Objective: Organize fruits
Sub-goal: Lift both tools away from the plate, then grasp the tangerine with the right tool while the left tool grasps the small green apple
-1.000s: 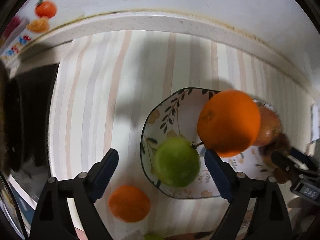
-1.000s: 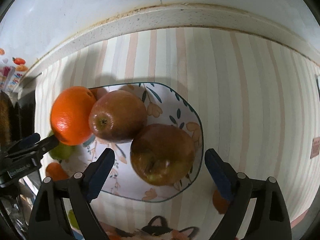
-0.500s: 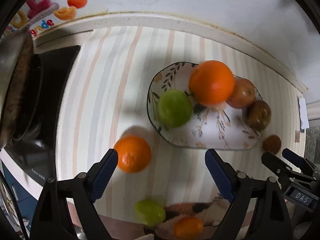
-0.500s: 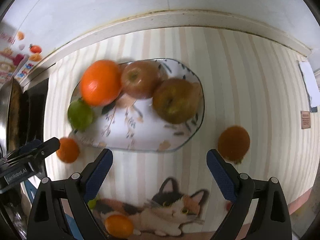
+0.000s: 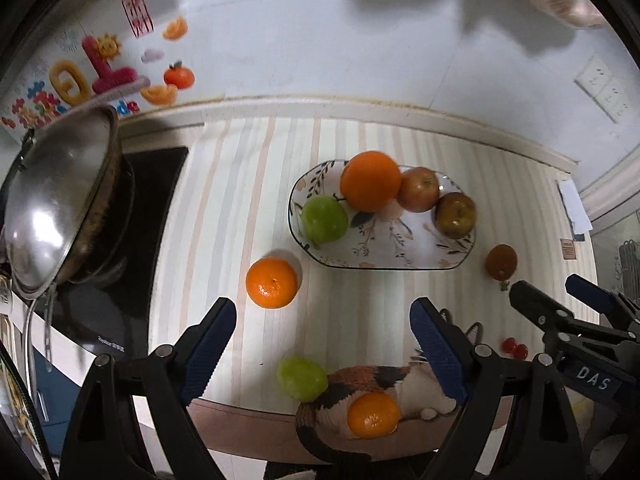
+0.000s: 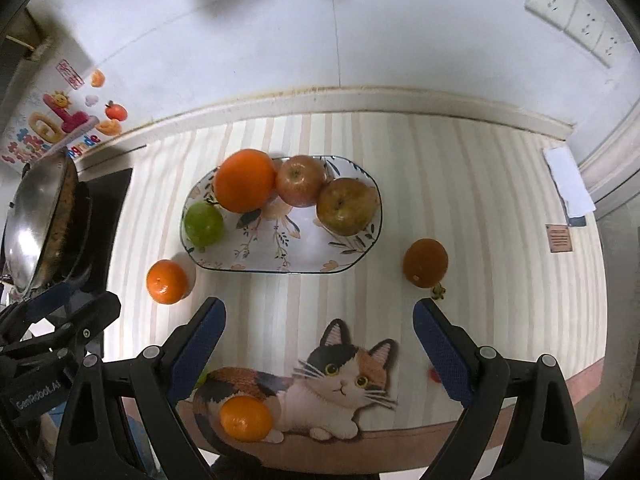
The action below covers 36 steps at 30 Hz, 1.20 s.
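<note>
We hold both grippers high above the counter (image 6: 480, 200), the left gripper (image 5: 322, 346) and the right gripper (image 6: 318, 346) each with fingers spread wide and nothing between them. The plate (image 6: 280, 256) already carries a large orange (image 6: 245, 181), two apples and a green fruit (image 6: 203, 224). Loose on the striped mat lie a mandarin (image 5: 272, 282) just left of the plate, a dark fruit (image 6: 425, 263) to its right, plus a small green fruit (image 5: 302, 377) and another mandarin (image 6: 245, 418) on the cat picture. These fruits look round, firm and likely to roll, so we judge a grip across the widest middle safest, pressed gently to avoid bruising.
</note>
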Available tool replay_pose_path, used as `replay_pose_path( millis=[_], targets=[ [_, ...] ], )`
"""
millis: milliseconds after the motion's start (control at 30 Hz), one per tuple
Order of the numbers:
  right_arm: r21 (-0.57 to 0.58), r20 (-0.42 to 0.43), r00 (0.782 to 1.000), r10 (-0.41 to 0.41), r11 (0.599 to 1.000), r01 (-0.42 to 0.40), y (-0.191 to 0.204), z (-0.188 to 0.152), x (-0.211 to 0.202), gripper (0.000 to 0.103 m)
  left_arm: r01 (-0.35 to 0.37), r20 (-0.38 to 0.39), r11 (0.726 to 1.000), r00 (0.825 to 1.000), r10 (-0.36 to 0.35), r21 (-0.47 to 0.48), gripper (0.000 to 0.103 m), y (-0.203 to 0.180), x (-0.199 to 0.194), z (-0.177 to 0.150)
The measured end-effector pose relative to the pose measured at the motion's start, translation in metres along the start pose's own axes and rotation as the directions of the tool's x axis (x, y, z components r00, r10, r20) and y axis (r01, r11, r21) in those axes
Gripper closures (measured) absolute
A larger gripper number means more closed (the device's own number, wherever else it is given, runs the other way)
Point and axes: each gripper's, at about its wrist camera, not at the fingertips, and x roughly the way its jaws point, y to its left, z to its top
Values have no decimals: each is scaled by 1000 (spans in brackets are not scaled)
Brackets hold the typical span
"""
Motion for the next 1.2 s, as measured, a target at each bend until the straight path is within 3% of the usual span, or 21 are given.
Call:
replay_pose_path(
  millis=[433,533,633,733,867,1000,1133,1167,1200],
  targets=[
    [21,92,996,10,1000,-12,5,-27,-58,6,13,76,1000,997,-13,10,14,-5,-39,-17],
    [42,73,997,40,998,-43,5,-32,-58,6,0,76,1000,997,0,3,14,0,-37,-19],
    [67,-12,994,109,992,-108,7,-42,-36,6,-37,38,999,999,37,-11,8,9,-24,-26],
    [96,-138,970,198,978,-186,12,-58,0,6,-80,-5,997,997,80,-9,8,24,-2,-38],
    [133,-354,895,271,962,-239,29,-93,70,6,-105,-104,994,989,102,-33,8,45,34,-61],
    [133,-466,842,272,962,-238,43,-121,118,6,-125,-189,989,976,109,-75,8,66,63,-81],
    [115,-494,830,259,966,-233,57,-135,142,10,-135,-231,986,967,110,-100,8,76,79,-92],
    [97,-494,833,250,968,-233,62,-136,145,19,-131,-245,985,964,100,-111,8,77,83,-93],
    [66,-491,842,225,973,-222,67,-136,147,35,-123,-259,984,962,87,-127,8,79,87,-93]
  ],
)
